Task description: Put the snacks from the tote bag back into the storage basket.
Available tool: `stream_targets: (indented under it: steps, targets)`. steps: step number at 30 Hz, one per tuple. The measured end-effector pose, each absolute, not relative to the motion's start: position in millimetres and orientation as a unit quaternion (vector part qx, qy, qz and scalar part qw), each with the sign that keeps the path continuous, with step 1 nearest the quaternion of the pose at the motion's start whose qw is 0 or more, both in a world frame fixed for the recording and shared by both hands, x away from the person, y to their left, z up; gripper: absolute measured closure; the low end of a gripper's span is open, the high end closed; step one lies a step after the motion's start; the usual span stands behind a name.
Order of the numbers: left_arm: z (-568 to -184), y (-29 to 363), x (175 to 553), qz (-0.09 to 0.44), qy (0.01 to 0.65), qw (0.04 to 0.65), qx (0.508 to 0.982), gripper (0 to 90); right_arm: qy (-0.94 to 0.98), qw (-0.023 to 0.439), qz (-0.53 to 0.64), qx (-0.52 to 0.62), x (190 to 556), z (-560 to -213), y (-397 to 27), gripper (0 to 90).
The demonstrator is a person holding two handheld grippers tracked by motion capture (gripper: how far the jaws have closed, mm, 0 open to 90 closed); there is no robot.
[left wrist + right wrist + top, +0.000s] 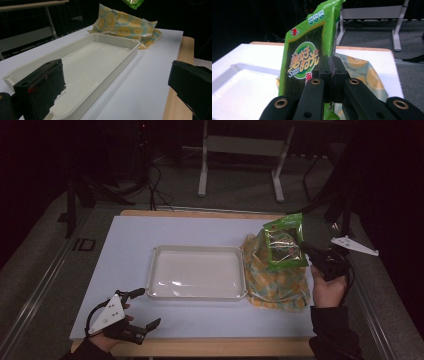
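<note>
At right of the high view, the right gripper (306, 251) fingers clench the green snack packet's (285, 242) edge above the yellow bag (272, 280); thin pinch, it could slip short of the tray (198, 292). Left gripper (145, 307) idles, released.

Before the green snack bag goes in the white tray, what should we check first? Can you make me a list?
1. right gripper shut on the green snack bag: ok, jaws pinch its edge.
2. Bag lifted off the yellow-patterned packets: ok, it hangs above them.
3. white tray has room: ok, nothing lies inside.
4. Tray flat on the white board: ok.
5. left gripper out of the way: ok, it sits open near the tray's front corner, holding nothing.
6. Grip strong enough for the trip: cannot tell, only a narrow strip of the bag is pinched.
</note>
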State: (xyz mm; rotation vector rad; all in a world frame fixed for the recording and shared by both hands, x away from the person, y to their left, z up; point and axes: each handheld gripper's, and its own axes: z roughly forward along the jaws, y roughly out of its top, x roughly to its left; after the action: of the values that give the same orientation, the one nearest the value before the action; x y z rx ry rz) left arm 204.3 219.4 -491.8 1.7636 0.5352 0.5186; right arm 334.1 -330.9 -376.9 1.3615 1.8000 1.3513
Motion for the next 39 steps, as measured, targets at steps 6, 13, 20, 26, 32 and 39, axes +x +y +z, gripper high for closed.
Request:
stream_targets:
  steps: [6, 13, 20, 26, 32, 39]
  targets:
    - [-492, 219, 204, 0.222, 0.228, 0.574, 0.755, 1.0, 0.660, 0.242, 0.511, 0.494, 333, -373, -313, 89.8]
    - [-492, 219, 204, 0.221, 0.228, 0.576, 0.753, 1.0, 0.654, 0.217, 0.528, 0.496, 334, -378, -287, 89.8]
    - [-492, 220, 204, 0.221, 0.227, 0.577, 0.753, 1.0, 0.666, 0.202, 0.527, 0.488, 337, -389, -256, 89.8]
    - [-492, 220, 204, 0.221, 0.226, 0.577, 0.753, 1.0, 0.667, 0.190, 0.530, 0.487, 339, -397, -235, 89.8]
    - [-492, 220, 204, 0.220, 0.226, 0.577, 0.753, 1.0, 0.661, 0.178, 0.542, 0.488, 340, -402, -217, 89.8]
    - [-492, 220, 204, 0.220, 0.226, 0.577, 0.753, 1.0, 0.650, 0.157, 0.558, 0.491, 338, -409, -202, 89.8]
